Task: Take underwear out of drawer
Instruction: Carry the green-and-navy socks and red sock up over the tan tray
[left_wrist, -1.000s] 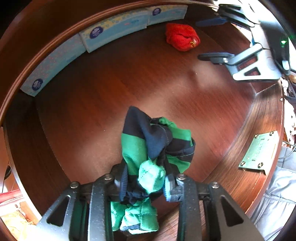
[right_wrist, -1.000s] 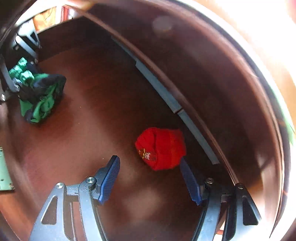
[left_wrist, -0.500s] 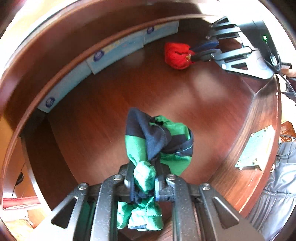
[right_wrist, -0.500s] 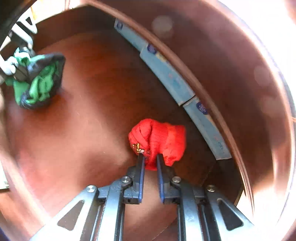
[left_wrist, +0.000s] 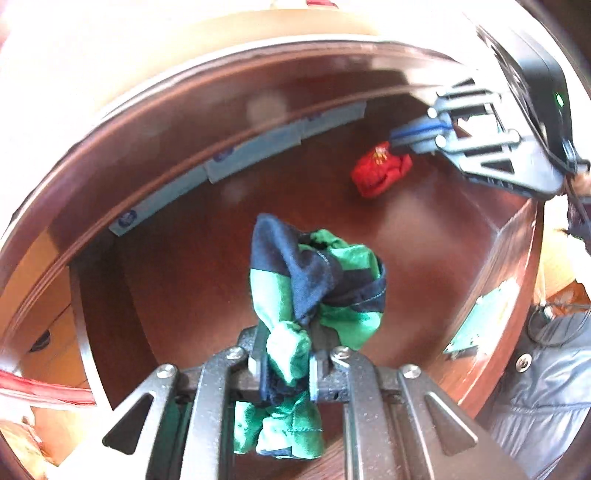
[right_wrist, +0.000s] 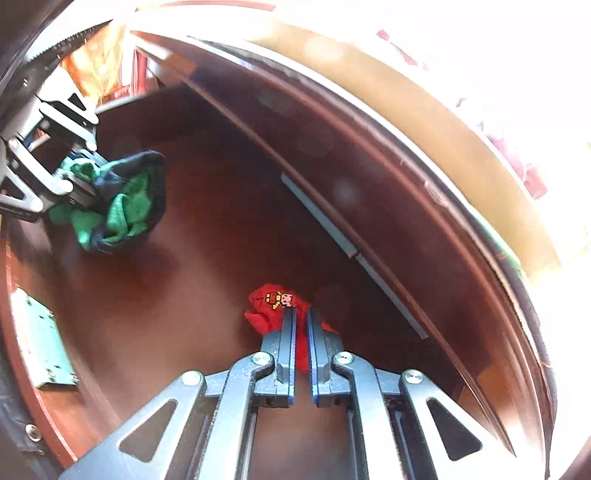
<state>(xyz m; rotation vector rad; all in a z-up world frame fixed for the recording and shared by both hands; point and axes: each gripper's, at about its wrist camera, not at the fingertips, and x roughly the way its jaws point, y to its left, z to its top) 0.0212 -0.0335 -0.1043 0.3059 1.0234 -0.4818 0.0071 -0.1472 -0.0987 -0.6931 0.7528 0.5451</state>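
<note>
Dark reddish wooden drawer (left_wrist: 207, 280), with pale blue packets (left_wrist: 255, 155) lined along its back wall.

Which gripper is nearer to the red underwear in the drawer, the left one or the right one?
Right. The right gripper is shut on the red underwear. The left gripper is apart from it across the drawer, shut on the green and navy underwear.

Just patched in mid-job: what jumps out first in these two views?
The green and navy underwear bunched up and clamped in the left tongs, hanging over the dark wooden drawer. Toward the drawer's far right corner, the right tongs are shut on the small red underwear. Pale blue packets line the back wall.
</note>
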